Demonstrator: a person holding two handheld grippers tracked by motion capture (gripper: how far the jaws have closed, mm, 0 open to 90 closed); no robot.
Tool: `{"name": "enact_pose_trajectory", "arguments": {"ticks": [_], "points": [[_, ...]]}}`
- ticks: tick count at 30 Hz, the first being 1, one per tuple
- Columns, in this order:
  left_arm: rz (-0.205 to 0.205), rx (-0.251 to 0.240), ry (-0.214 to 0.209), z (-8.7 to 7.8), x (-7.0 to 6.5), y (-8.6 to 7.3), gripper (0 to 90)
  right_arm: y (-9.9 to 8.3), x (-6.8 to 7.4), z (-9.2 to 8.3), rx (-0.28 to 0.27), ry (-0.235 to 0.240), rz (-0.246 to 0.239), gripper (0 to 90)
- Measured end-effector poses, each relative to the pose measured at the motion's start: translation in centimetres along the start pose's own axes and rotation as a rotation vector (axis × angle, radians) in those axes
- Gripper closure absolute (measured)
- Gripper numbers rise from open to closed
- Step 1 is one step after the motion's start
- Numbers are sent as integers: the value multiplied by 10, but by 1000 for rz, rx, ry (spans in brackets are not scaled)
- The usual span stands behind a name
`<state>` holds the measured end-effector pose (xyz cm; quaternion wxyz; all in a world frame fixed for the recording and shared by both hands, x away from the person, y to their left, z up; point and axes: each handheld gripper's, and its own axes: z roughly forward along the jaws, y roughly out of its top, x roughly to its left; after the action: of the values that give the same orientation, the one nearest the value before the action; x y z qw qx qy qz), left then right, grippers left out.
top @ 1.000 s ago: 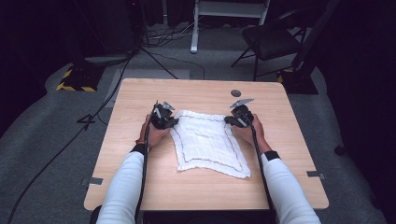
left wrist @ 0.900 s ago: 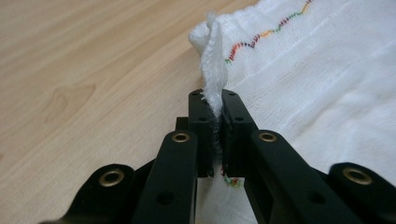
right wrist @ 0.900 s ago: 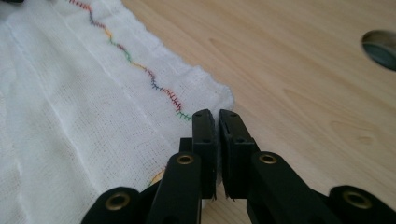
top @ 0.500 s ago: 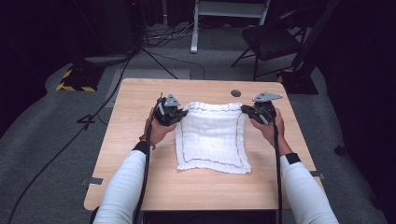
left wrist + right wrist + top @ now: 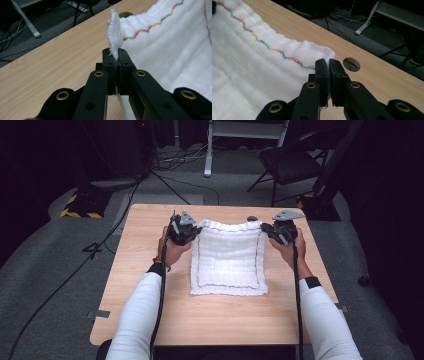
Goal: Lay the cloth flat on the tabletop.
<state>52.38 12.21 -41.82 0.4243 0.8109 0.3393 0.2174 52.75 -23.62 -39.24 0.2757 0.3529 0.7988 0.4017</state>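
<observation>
A white cloth [image 5: 227,257] with coloured zigzag stitching lies across the middle of the wooden table [image 5: 145,270]. Its far edge is raised and pulled taut between my two grippers, while the near edge rests on the wood. My left gripper [image 5: 192,232] is shut on the far left corner; in the left gripper view that corner [image 5: 114,35] sticks up out of the closed jaws [image 5: 117,53]. My right gripper [image 5: 267,231] is shut on the far right corner [image 5: 322,51], the cloth pinched between its jaws [image 5: 328,62].
A round hole [image 5: 351,64] in the tabletop sits just beyond the right corner of the cloth. Past the table's far edge are a dark chair [image 5: 290,162], a white stand [image 5: 207,150] and cables on the grey floor. Bare wood borders the cloth on both sides.
Both grippers have risen with the cloth's far corners. The right one has swung out to the right, and the skewed, rumpled cloth is now spread square and taut.
</observation>
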Motion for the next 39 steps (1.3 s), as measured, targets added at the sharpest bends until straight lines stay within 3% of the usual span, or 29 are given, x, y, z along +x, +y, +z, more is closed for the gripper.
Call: {"name": "enact_pose_trajectory", "arguments": {"ticks": [7, 15, 18, 21, 23, 25, 27, 31, 35, 39], "points": [[-8, 30, 30, 15, 1, -2, 867, 1, 2, 16, 25, -34, -12, 861], [-33, 43, 53, 27, 2, -7, 858, -6, -3, 26, 39, -52, 13, 859], [-33, 66, 60, 32, 2, -9, 798, -8, -4, 31, 50, -66, 23, 832], [-39, 88, 69, 35, 0, -12, 663, -13, -4, 37, 76, -79, 37, 710], [-43, 103, 71, 35, -2, -15, 532, -16, -4, 37, 88, -56, 48, 664], [-11, 136, 68, 33, -6, -19, 384, -20, -4, 34, 97, -33, 41, 617], [13, 155, 50, 29, -11, -24, 313, -25, -3, 31, 104, 22, 31, 587], [34, 175, -16, 12, -22, -44, 269, -44, 5, 17, 126, 98, -25, 567], [66, 203, -64, 0, -35, -59, 251, -66, 12, 2, 145, 169, -18, 557], [96, 232, -111, -13, -51, -71, 247, -89, 28, -13, 173, 231, -61, 547]]}}
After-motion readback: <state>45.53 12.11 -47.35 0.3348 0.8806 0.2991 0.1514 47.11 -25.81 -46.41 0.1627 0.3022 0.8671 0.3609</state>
